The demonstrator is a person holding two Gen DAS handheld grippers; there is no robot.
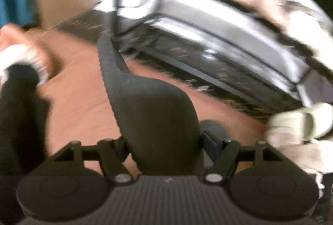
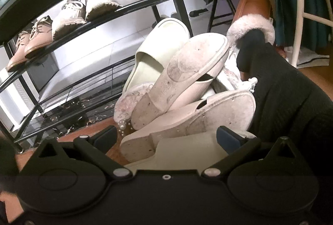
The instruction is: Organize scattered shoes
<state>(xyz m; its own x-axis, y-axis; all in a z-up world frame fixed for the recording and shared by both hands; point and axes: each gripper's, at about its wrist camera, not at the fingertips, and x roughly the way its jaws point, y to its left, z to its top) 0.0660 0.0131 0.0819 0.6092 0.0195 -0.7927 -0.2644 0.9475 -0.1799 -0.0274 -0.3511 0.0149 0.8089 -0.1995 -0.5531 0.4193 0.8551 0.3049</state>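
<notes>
The left wrist view is blurred by motion. My left gripper [image 1: 161, 143] is shut on a black flat shoe [image 1: 149, 104] that sticks out forward over the brown floor, toward the black shoe rack [image 1: 208, 75]. In the right wrist view, my right gripper [image 2: 167, 138] stands open low over a pile of white and cream shoes. A cream slipper [image 2: 187, 150] lies between its wide-set fingers. Two white shoes lie sole-up [image 2: 187, 71] [image 2: 208, 118], and a cream slide [image 2: 158, 48] leans behind them. A beaded white shoe [image 2: 129, 100] lies underneath.
The shoe rack [image 2: 129, 4] carries a pair of white lace-up sneakers [image 2: 100, 4] and tan lace-ups [image 2: 37, 37]; its low shelves look bare. A person's black-clad leg [image 2: 281, 83] in a brown fur-trimmed slipper [image 2: 254, 8] stands right of the pile. White tubular frame [image 2: 299, 16] far right.
</notes>
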